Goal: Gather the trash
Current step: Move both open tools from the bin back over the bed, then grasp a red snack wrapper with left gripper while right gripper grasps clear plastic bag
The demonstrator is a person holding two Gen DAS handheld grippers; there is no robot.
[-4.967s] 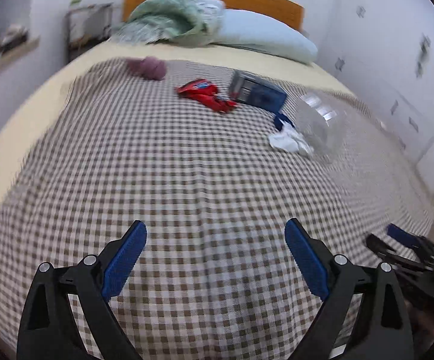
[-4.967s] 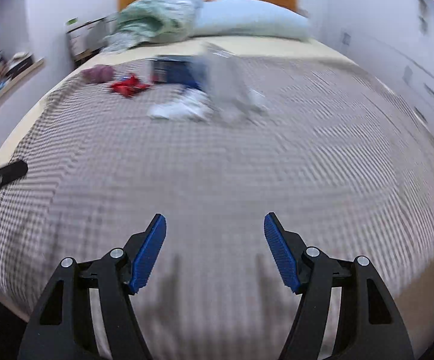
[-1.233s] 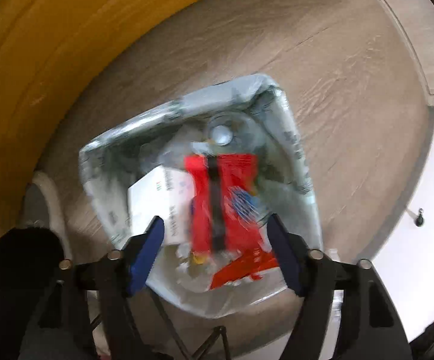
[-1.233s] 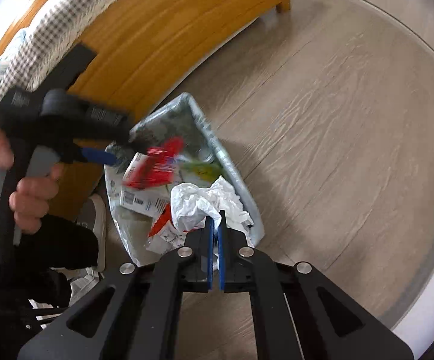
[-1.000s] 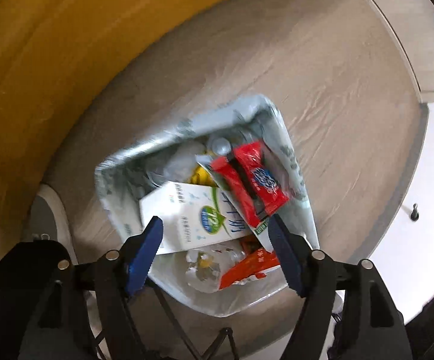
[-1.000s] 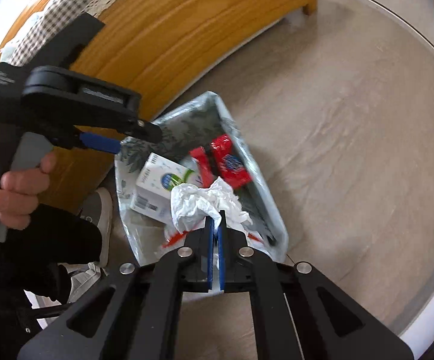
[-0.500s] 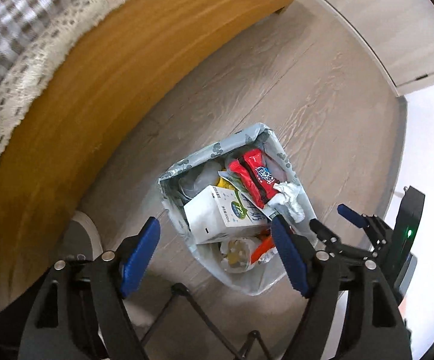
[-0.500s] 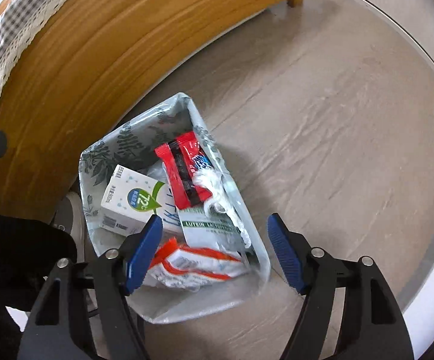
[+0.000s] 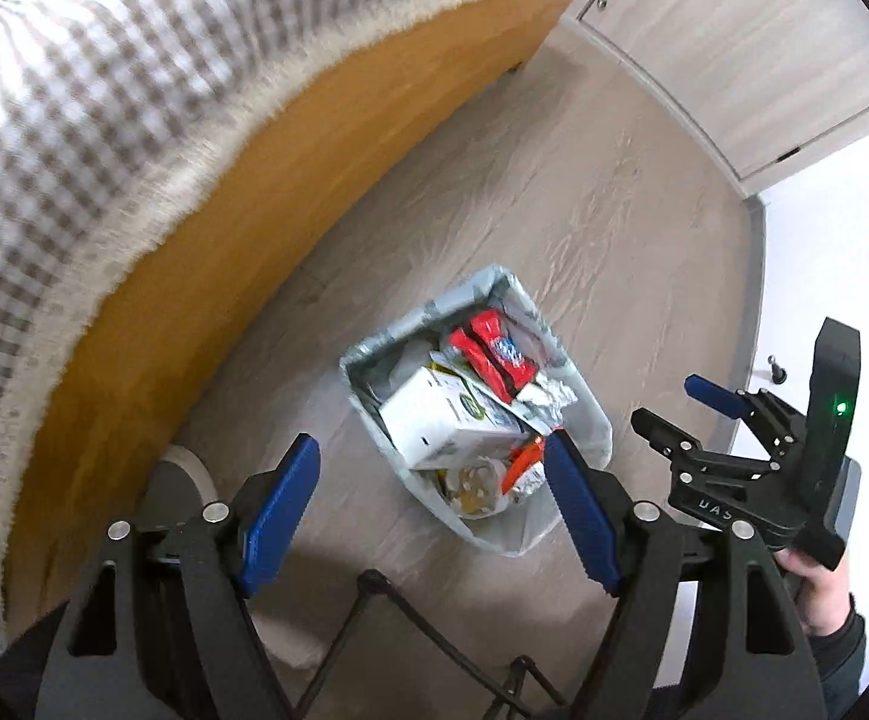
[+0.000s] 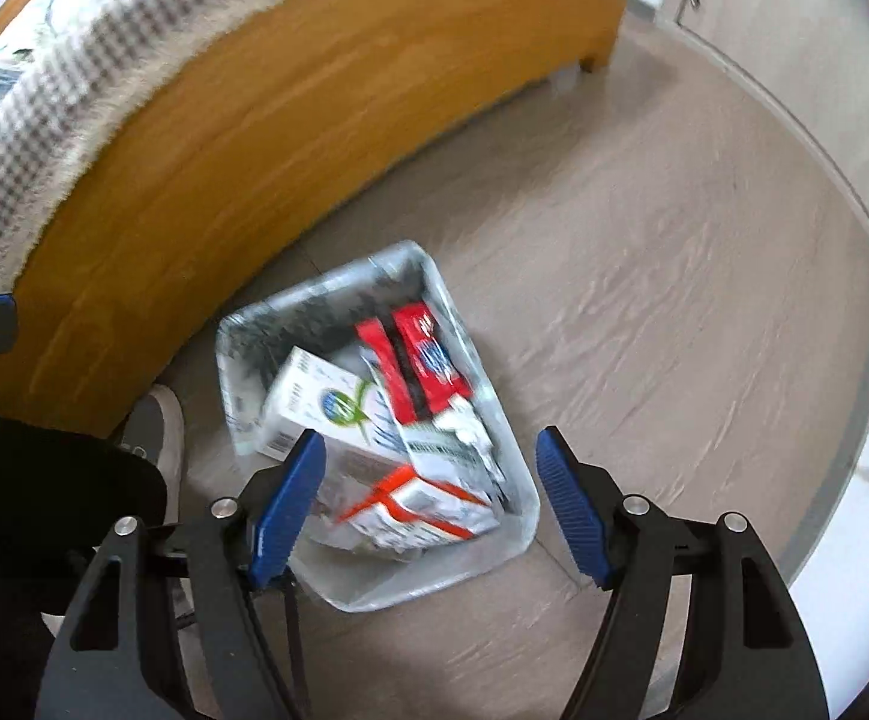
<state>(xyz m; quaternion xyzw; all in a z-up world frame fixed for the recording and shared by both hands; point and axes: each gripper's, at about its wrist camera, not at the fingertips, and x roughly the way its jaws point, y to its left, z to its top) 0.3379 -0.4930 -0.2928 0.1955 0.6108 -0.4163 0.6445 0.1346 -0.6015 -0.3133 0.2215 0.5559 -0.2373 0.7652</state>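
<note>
Trash bin [image 10: 374,585] lined with a pale, leaf-printed bag, standing on the wooden floor [image 10: 644,276] just beside the bed's orange-brown side board [image 10: 290,120]; both views look steeply down into it. Left tool [image 9: 431,501] and right tool [image 10: 431,501] both hang above the bin with jaws spread wide and nothing between the pads; the right tool's jaws have just been opening, and the crumpled white tissue [image 9: 545,390] now lies loose in the bin against the red snack wrapper [image 10: 419,366]. In the left view the right tool is also seen from the side, jaws apart, with the person's hand [image 9: 818,585] on its handle.

Contents are all light packaging. The white carton [image 10: 320,405] is the stiffest item, probably empty and easily crushed; its flat faces would offer the surest purchase, taken across the narrow side. The red wrapper and the red-and-silver foil pouch [image 10: 419,507] are thin, glossy film, likely slippery and prone to fold away from the pads; a pinch on a crimped end seam would hold best. The tissue is soft and compresses to almost nothing, so a full closure on any bunched part should suffice. The liner itself is limp film; its rolled rim is the natural place to grasp should the bag need lifting. None of it appears fragile.

A grey shoe [image 10: 155,432] rests on the floor between bin and bed.
</note>
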